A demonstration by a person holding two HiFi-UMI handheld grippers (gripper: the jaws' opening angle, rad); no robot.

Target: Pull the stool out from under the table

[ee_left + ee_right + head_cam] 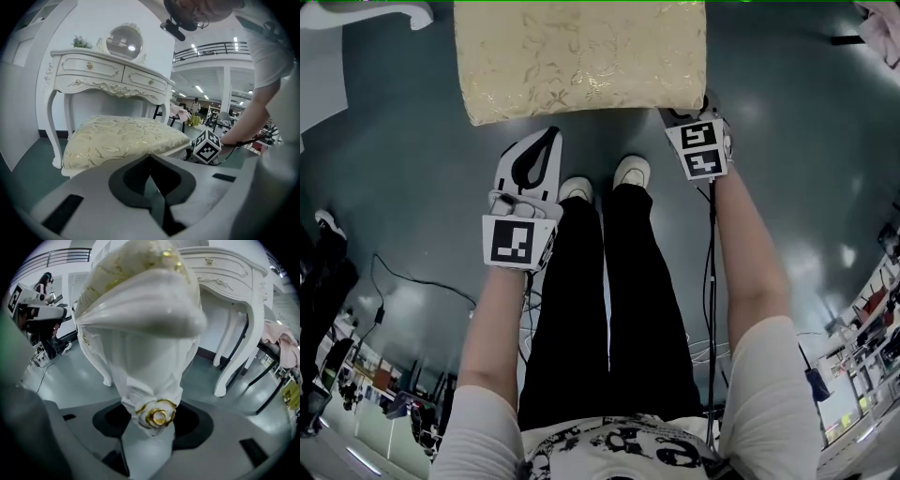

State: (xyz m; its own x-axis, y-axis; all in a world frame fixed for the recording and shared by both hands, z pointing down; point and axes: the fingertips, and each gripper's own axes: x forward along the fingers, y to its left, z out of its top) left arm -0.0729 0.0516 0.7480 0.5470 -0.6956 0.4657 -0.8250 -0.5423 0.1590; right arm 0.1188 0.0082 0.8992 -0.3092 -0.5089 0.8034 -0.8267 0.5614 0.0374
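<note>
The stool (581, 61) stands on a dark, glossy grey-green floor (403, 178) just ahead of the person's white shoes (631, 172), its gold-patterned cushion filling the far middle of the head view. In the left gripper view it sits just in front of a white carved dressing table (110, 75) with a round mirror (123, 41) on top, set against a white wall. The right gripper (154, 430) is at the stool's near right corner, its jaws clamped on the white stool leg (150, 376) just beside a gold rosette (157, 416). The left gripper (150, 158) hangs near the stool's near edge, to the left, not touching it, its jaws pressed together with nothing between them. Black cables (422, 281) trail across the floor on the near left. Behind the table the room opens to the right into a large hall with strip ceiling lights (197, 49), a railed upper gallery (213, 46) and a person standing far off.
</note>
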